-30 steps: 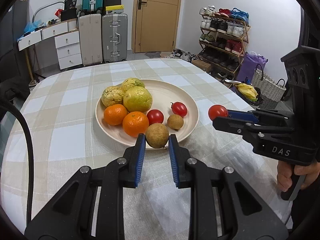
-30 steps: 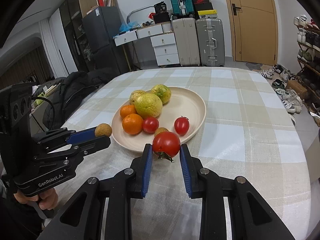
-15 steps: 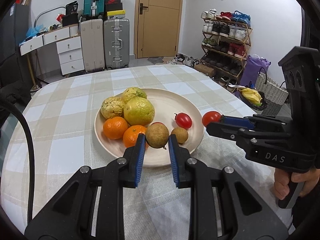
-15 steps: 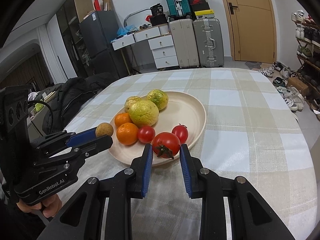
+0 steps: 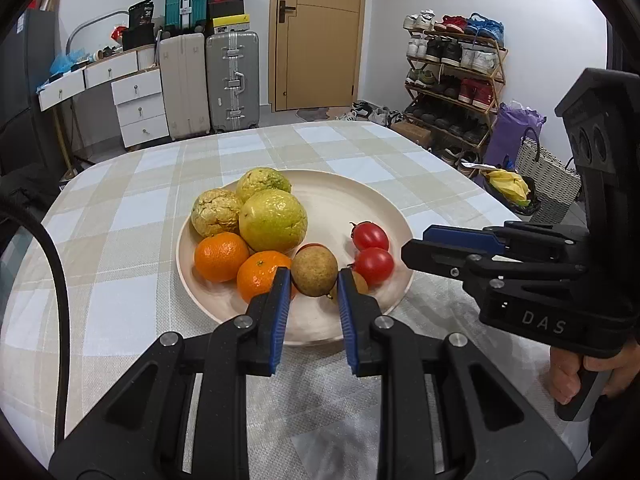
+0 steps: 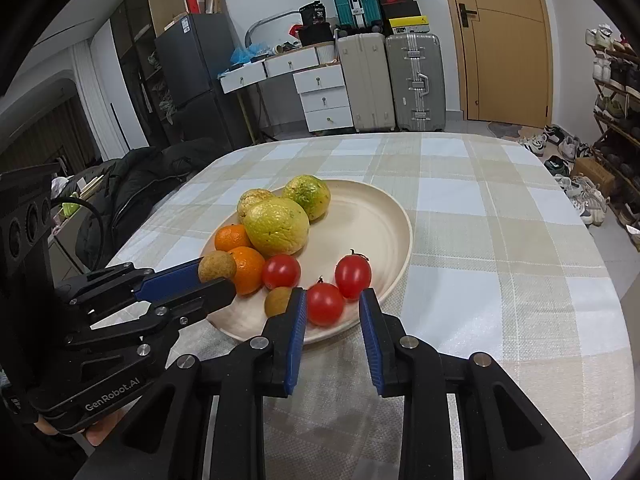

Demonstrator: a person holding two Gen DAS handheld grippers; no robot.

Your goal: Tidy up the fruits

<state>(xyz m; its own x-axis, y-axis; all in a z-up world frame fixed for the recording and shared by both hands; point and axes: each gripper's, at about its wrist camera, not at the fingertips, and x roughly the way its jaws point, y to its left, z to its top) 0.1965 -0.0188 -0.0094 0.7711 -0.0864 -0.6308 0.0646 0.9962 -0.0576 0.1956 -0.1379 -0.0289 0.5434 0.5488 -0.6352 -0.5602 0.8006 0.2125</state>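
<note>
1. Left gripper (image 5: 310, 290): jaws pinching a brown round fruit (image 5: 314, 271), held over the plate (image 5: 348, 196) at its 6 o'clock edge.
2. Plate on checked tablecloth (image 5: 120, 264): green-yellow citrus (image 5: 274, 220) at 10 o'clock, two oranges (image 5: 221, 256) at 8, tomatoes at 4.
3. Right gripper (image 6: 332, 306): jaws pinching a red tomato (image 6: 325, 304), over the plate's 5 o'clock rim.

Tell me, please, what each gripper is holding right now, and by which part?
The left gripper clamps a round brown fruit by its two sides; the right gripper holds a red tomato the same way.
</note>
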